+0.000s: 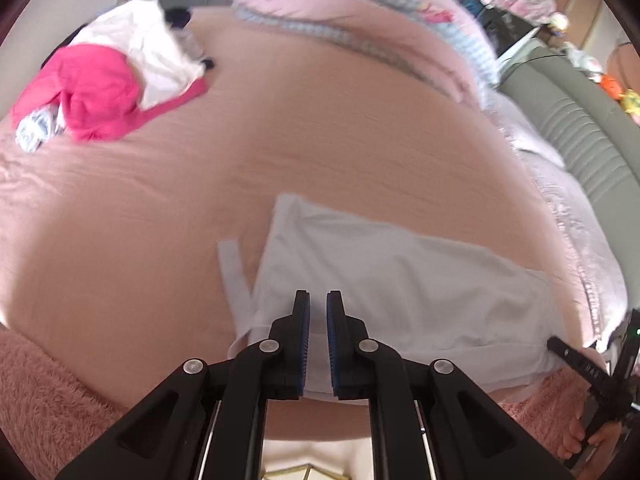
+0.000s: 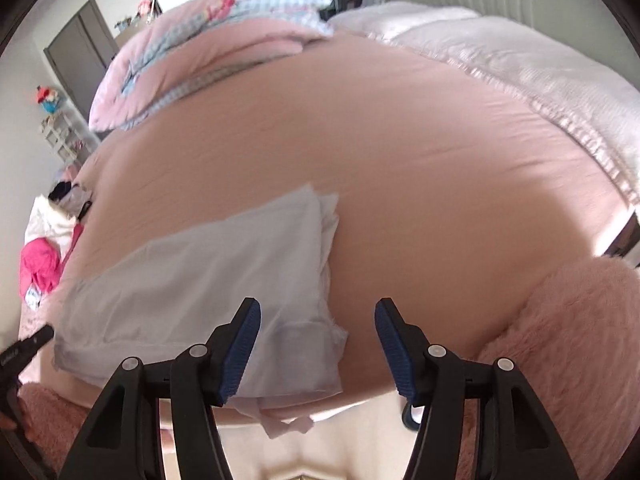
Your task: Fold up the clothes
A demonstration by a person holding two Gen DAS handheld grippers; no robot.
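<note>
Bedroom, mid-fold: a pale white garment lies flattened on a pink bed, close to the near edge, with both grippers poised above it. The cloth forms a rough rectangle whose long axis runs along that near edge, from the left gripper across to the right gripper. A narrower strip of the same fabric sticks out beside the left end, and a loose tail hangs over the bed's edge below the right end.

The left jaws stand almost closed, only a slim gap between the blue pads, and nothing visible is clamped at the tips; the garment's near hem passes beneath them. The right jaws stand moderately wide and empty, straddling the cloth's right-hand corner: one pad is over the fabric, the other over bare sheet.

Each hand is therefore nearest its own end of the garment, which suggests that any coming fold would turn on pinching the two near corners and carrying them away toward the far hem, across the short axis.

A heap of unfolded clothes, bright pink and white, waits well apart at the bed's far left. A patterned quilt is bunched at the far side.
</note>
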